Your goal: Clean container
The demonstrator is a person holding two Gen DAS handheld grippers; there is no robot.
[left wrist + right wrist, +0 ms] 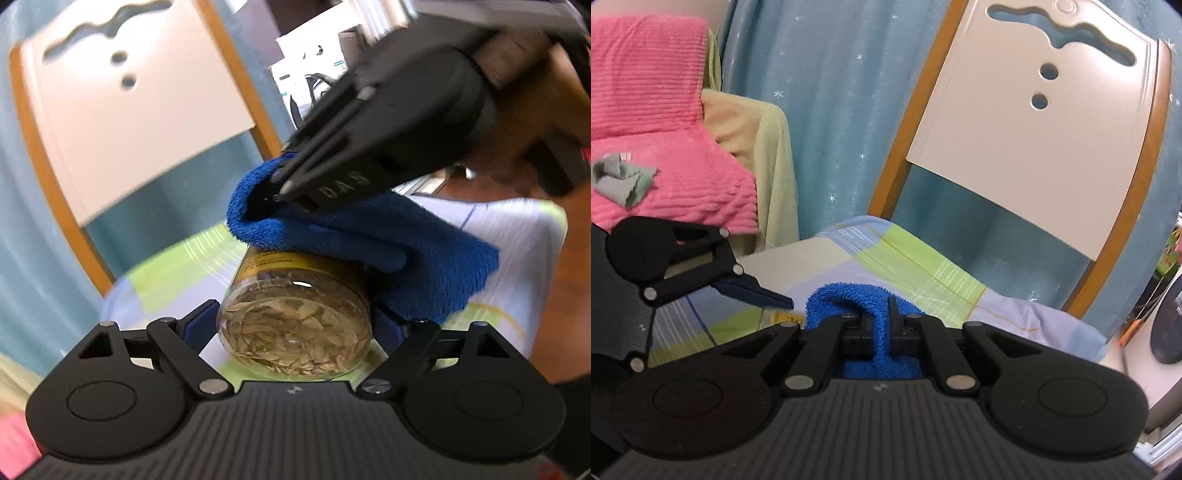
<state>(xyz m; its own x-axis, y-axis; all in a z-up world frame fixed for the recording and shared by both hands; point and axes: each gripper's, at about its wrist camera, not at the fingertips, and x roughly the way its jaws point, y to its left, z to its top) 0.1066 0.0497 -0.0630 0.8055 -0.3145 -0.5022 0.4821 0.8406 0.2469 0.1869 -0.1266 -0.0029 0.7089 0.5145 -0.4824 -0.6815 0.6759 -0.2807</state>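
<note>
A clear jar [295, 332] with a yellow label and dried flakes inside lies on its side, base toward the camera, with my left gripper [295, 321] shut on it. Draped over the jar's top is a blue cloth [354, 240]. My right gripper [275, 190] comes in from the upper right and is shut on a fold of that cloth. In the right wrist view the blue cloth [864, 306] bulges between the shut right gripper [881, 321], a strip of the jar's yellow label [785, 318] shows below, and a left fingertip [768, 295] reaches in from the left.
A checked green, blue and white tablecloth [905, 258] covers the table. A chair with a white back and orange frame [1034, 122] stands behind it before a blue curtain [831, 110]. A pink blanket [657, 140] lies at the left; boxes [314, 66] sit beyond the right gripper.
</note>
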